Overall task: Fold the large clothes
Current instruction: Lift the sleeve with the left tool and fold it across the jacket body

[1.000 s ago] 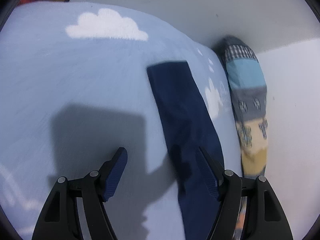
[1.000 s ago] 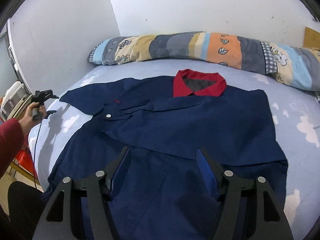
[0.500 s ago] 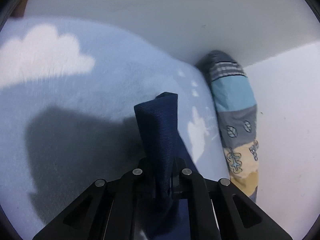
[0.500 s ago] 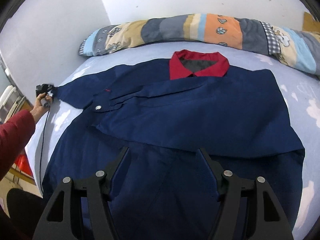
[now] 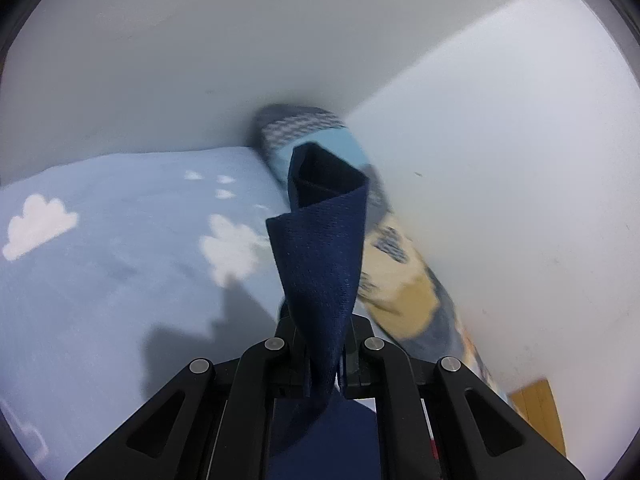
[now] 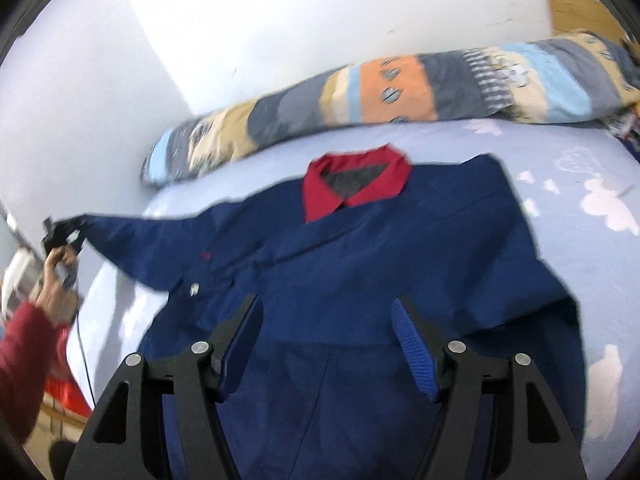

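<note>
Aloft — left hand-held gripper [image 5: 320, 360], sleeve [image 5: 320, 248] pinched

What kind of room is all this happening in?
Most likely a bedroom. A navy shirt lies spread on a bed with a cloud-print light blue sheet, and a long patchwork bolster pillow lies along plain white walls.

Left wrist cam looks along its fingers, close over the bed sheet [image 5: 100, 264] toward the wall corner – patchwork bolster [image 5: 404, 280] ahead. Right wrist cam tilts down over the navy shirt [image 6: 400, 264], facing the same bolster – both views share it, plus sheet & shirt sleeve.
</note>
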Demonstrator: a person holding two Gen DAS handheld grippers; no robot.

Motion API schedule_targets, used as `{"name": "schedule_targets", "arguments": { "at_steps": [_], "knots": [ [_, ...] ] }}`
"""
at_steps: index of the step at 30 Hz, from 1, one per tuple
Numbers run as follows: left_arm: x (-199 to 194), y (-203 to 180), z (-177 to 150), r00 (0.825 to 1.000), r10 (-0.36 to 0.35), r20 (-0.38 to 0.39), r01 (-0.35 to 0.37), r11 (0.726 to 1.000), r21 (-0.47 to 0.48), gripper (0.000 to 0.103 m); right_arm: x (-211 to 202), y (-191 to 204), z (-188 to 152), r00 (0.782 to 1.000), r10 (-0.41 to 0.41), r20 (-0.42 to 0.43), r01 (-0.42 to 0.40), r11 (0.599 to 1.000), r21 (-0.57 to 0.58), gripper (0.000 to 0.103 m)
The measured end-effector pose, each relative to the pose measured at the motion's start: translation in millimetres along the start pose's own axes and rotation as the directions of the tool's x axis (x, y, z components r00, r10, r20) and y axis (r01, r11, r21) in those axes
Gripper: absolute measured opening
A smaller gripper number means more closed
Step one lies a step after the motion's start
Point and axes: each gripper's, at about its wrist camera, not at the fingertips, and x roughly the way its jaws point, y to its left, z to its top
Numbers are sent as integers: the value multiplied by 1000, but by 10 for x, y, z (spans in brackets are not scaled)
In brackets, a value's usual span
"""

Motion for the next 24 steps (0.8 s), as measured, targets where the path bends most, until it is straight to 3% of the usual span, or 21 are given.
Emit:
{"name": "schedule_targets", "arguments": {
  "at_steps": [7, 15, 20, 24],
  "knots": [
    [-479, -1034, -400, 996, -82, -40, 85, 991, 107, 7, -344, -429, 182, 994, -38, 104, 24, 990, 138, 71],
    [-841, -2227, -1261, 980, -146, -136, 175, 955, 239, 7, -754, -698, 213, 978, -53, 202, 20, 987, 162, 71],
    [-726, -2839, -1989, 951, -164, -263, 245, 917, 314, 7, -975, -899, 195, 967, -63, 245, 17, 982, 186, 71],
    [-432, -3186, -2755, 911, -157, -381, 298, 889, 347, 7, -1142, -1102, 173, 959, -71, 273, 6, 973, 231, 71]
  ]
}}
